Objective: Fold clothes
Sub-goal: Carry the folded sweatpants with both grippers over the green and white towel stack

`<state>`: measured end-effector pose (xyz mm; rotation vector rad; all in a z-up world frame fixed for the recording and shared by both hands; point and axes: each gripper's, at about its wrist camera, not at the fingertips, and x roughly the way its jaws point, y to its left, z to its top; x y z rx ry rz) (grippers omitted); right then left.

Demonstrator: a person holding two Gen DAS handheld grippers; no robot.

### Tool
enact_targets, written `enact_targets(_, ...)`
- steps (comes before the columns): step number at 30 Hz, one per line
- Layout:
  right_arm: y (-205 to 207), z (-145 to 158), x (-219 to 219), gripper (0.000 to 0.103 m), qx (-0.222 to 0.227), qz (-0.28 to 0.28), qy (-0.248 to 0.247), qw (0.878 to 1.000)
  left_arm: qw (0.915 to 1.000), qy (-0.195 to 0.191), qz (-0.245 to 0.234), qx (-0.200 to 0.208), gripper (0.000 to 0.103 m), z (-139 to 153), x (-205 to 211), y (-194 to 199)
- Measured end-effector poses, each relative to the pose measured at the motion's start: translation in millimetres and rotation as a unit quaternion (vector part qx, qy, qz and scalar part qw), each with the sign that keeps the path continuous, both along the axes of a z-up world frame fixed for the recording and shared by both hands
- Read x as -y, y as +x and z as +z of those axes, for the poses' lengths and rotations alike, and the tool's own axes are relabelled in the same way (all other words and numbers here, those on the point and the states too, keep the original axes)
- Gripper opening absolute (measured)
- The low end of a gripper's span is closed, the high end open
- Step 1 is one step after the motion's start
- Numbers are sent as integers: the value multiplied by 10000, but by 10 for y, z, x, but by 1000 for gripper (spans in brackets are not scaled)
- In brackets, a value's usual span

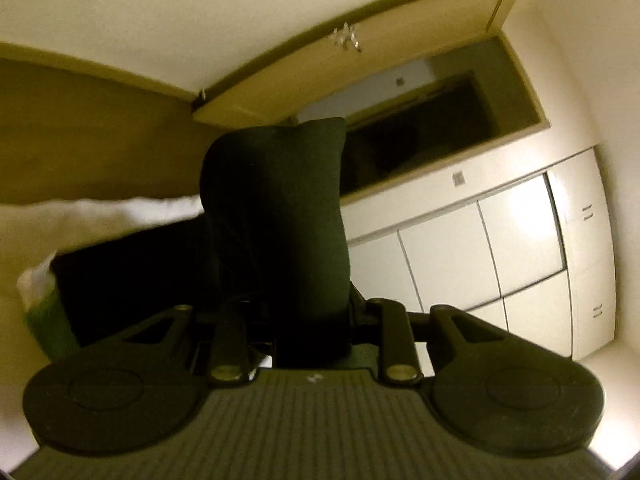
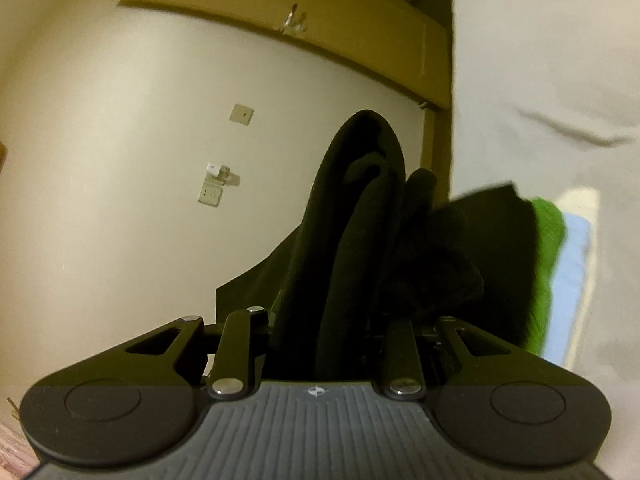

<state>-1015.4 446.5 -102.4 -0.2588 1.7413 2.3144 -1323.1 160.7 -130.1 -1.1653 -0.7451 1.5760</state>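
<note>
Left hand-held gripper (image 1: 308, 312) | clamped on black garment (image 1: 276, 216) | right hand-held gripper (image 2: 336, 320) | likewise clamped | risk: bunched cloth slipping, fold uneven

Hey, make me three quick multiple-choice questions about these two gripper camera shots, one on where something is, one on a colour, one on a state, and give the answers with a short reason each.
1. Where is the green cloth in the right wrist view?
A. Right of the black garment, beside a light blue cloth
B. Hanging on the wall hook
C. Inside the white cabinets

2. What colour is the garment held up in front of the left gripper?
A. White
B. Black
C. Red

3. What state is the right gripper in?
A. Wide open and empty
B. Shut on the black garment
C. Holding a hanger

Answers:
1 A: the green strip lies between the black fabric and the light blue cloth.
2 B: the fabric rising from the jaws is black.
3 B: bunched black cloth rises from between its fingers.
</note>
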Motion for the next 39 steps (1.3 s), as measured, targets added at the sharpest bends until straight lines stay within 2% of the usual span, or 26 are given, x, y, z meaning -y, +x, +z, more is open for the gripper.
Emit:
enact_targets(4, -58, -238, -192, 29, -29, 250, 131, 9996, 9998, 24, 127, -175, 25, -208, -187, -139)
enact_targets(10, -248, -958, -343, 35, 637, 379, -521, 9959, 9962, -854, 139, 116, 25, -900, -370, -274)
enact_targets(13, -251, -1139, -314, 35, 648, 384, -558, 9956, 9952, -903, 149, 333, 27, -1079, -367, -345)
enact_targets(16, -199, -1038, -234, 35, 625, 449, -223, 9968, 9957, -911, 71, 173, 30, -1079, -434, -371)
enact_targets(17, -193, -1040, -241, 37, 707, 453, -150, 9964, 9956, -925, 34, 111, 33, -1081, -461, -372)
enact_targets(19, -180, -1083, -294, 52, 870, 378, -209, 9953, 9953, -971, -69, 24, 35, -1122, -501, -380)
enact_targets(21, -117, -1028, -295, 52, 848, 211, -166, 9960, 9956, -927, -82, 103, 34, -1160, -462, -363)
enact_targets(22, -101, -935, -266, 53, 816, 172, 82, 9965, 9956, -929, -102, -9, 33, -1132, -475, -323)
enact_targets(24, -132, -800, -202, 39, 825, 196, 686, 9940, 9953, -933, -144, -223, 33, -1079, -505, -250)
enact_targets(27, -169, -723, -92, 33, 986, 241, 1472, 9839, 9947, -952, -202, -323, 33, -1110, -558, -240)
enact_targets(29, -145, -813, -79, 32, 1357, 149, 1476, 9796, 9936, -1041, -261, -350, 36, -1140, -537, -241)
enact_targets(32, -50, -990, -64, 35, 1642, -9, 933, 9820, 9886, -1300, -486, -580, 37, -994, -496, -209)
enact_targets(34, 3, -978, -19, 41, 1669, -90, 791, 9828, 9835, -1490, -610, -823, 41, -879, -492, -157)
enact_targets(37, -17, -883, 3, 52, 1896, -252, 852, 9778, 9792, -1674, -415, -1072, 41, -704, -341, -142)
enact_targets(38, -13, -836, 6, 66, 2039, -382, 921, 9739, 9786, -1718, -308, -1093, 41, -649, -277, -157)
enact_targets(39, -1, -779, 4, 72, 2162, -546, 1029, 9694, 9782, -1746, -161, -1110, 37, -590, -209, -175)
